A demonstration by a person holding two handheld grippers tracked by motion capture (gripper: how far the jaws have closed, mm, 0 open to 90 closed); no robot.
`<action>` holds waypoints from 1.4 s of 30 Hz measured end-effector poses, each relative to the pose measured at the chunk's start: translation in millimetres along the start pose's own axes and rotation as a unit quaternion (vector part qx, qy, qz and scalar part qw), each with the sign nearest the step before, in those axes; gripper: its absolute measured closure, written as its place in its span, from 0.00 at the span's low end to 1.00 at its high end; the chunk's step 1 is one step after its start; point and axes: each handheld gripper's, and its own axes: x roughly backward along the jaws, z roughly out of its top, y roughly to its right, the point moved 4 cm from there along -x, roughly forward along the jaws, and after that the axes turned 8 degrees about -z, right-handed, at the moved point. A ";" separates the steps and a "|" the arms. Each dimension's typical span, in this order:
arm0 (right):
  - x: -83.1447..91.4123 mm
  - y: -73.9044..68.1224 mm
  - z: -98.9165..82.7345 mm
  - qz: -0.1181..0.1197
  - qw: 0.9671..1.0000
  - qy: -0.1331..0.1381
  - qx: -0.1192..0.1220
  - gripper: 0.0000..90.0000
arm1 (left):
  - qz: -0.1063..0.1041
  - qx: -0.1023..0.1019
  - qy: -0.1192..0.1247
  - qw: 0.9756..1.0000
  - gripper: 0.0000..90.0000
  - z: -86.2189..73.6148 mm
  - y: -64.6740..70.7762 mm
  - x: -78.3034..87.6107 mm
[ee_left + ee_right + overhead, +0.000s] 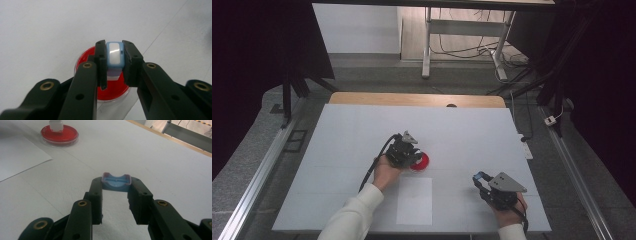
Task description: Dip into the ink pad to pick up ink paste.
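Red round dish (110, 92) under blue-rimmed block (115, 53).

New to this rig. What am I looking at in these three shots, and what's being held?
No robot arm here: a person holds a handheld two-jaw tool in each hand. The high view looks down on a white table; the left tool is near the middle, the right tool near the front edge. The other two pictures come from cameras riding on each tool, looking along its black jaws.

On the table lie a round red dish and a white paper sheet. In the left gripper view the jaws are shut on a small blue-and-white stamp-like block right above the dish. In the right gripper view the jaws are shut on a blue cap.
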 end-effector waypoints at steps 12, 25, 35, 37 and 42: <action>-0.5 -0.8 -0.3 0.001 1.000 -0.002 0.001 0.72 | 0.012 -0.003 -0.009 1.000 0.84 -1.4 -2.9 -4.4; -0.9 -1.3 -0.3 0.003 1.000 -0.002 0.002 0.72 | 0.017 -0.006 -0.012 1.000 0.84 -1.3 -1.7 -5.4; -0.8 -1.6 0.0 0.002 1.000 -0.001 0.002 0.72 | 0.020 -0.008 -0.022 1.000 0.84 -2.3 -1.2 -8.0; -1.0 -1.6 -0.1 0.002 1.000 -0.001 0.003 0.72 | 0.021 -0.009 -0.024 0.999 0.84 -2.3 -1.1 -8.4; -1.1 -1.7 -0.1 0.002 1.000 -0.001 0.003 0.72 | 0.021 -0.010 -0.024 0.999 0.84 -2.6 -1.0 -8.3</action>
